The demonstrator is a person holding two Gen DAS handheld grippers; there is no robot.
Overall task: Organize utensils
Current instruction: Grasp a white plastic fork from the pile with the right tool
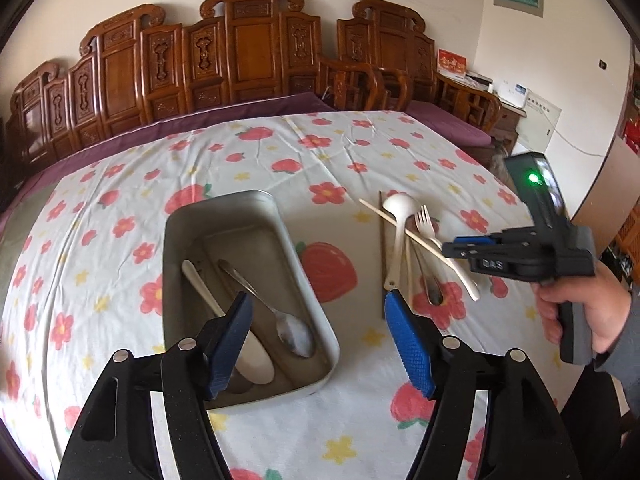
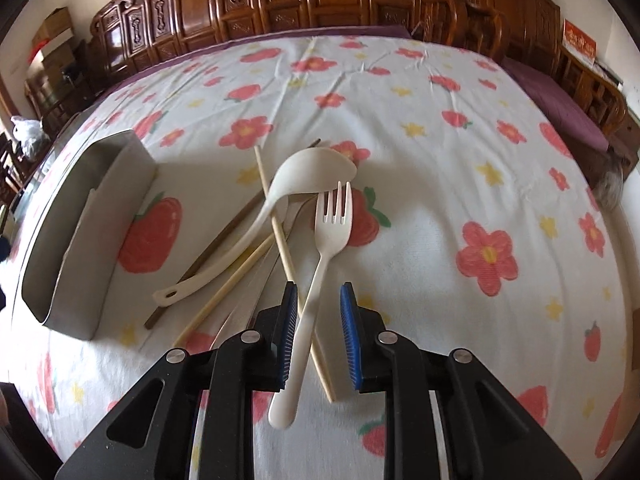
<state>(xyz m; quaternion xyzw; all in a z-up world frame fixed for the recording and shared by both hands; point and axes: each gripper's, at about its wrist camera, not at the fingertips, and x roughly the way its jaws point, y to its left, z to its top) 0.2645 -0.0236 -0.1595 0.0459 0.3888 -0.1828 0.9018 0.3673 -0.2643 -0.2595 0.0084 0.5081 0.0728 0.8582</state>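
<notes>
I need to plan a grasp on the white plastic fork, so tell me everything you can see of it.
The white fork looks like matte cream plastic: four tines, a slotted neck, a slim handle with a rounded end. It lies on top of the loose pile to the right of the metal tray, tines pointing away from the camera, crossing a pale chopstick. Its handle runs between the open pads of the right hand-held gripper, close to the left pad; contact cannot be told.

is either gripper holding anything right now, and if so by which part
Nothing is held. The left gripper is open over the metal tray. The right gripper straddles the white fork handle, but its fingers do not press it.
</notes>
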